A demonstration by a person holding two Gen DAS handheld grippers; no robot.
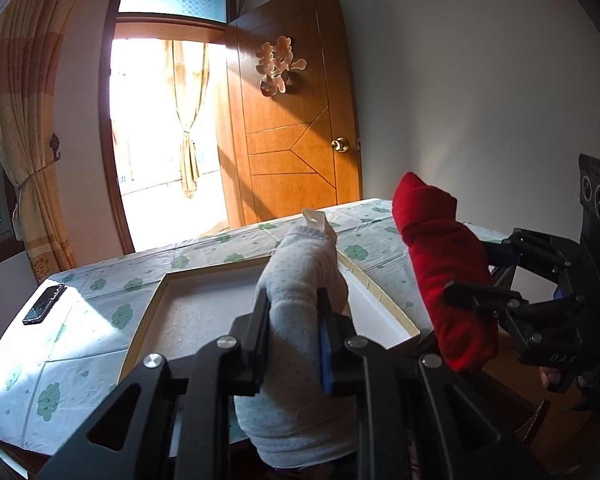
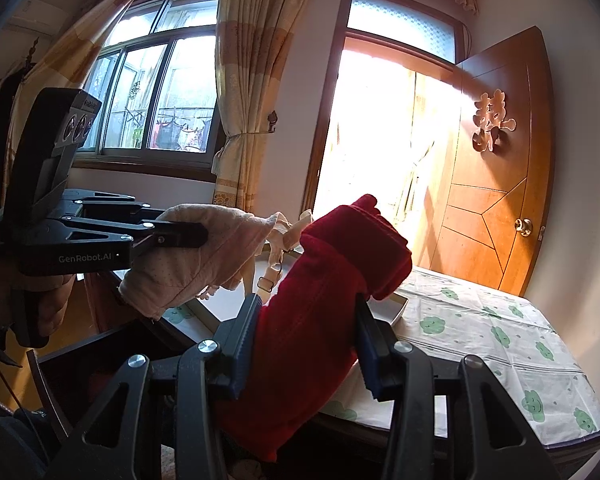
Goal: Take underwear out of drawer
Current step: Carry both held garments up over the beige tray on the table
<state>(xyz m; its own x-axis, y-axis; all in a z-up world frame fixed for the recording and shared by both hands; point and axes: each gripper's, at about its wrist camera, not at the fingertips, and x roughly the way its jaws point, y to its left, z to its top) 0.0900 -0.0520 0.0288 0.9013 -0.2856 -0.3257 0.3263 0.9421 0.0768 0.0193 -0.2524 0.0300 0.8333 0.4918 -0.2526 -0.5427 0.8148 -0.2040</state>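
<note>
1. At the bottom centre of the left wrist view, the left claw point(image 1: 294, 344) pinches a rolled pale grey dotted cotton undergarment point(image 1: 300, 280), its black fingers pressed into the cloth on both sides. The roll stands upward between them, held clear above the worktop.
2. At the bottom centre of the right wrist view, the right claw point(image 2: 306, 344) clamps a rolled dark red knitted undergarment point(image 2: 332, 260), blue pads biting into its lower half. The roll leans toward the upper right of the frame.
3. In the left wrist view the red roll point(image 1: 440, 272) and the right claw point(image 1: 476, 276) show at the right edge, just beside the grey roll but apart from it.
4. In the right wrist view the left claw point(image 2: 180, 236) enters from the left, and the pale roll point(image 2: 204, 256) looks pinkish in the glare, with a beige strap and buckle point(image 2: 272, 264) hanging from it.
5. Behind the grey roll lies a shallow white cardboard box with tan edges point(image 1: 204, 300), resting on the worktop point(image 1: 80, 344), which is covered by a white cloth printed with green clouds.
6. A black phone point(image 1: 44, 304) lies on the cloth at the middle left of the left wrist view.
7. Farther back stand an open brown wooden door point(image 1: 296, 120) with a paper character on it, a bright doorway, and yellow tied curtains point(image 1: 24, 128) at the upper left.
</note>
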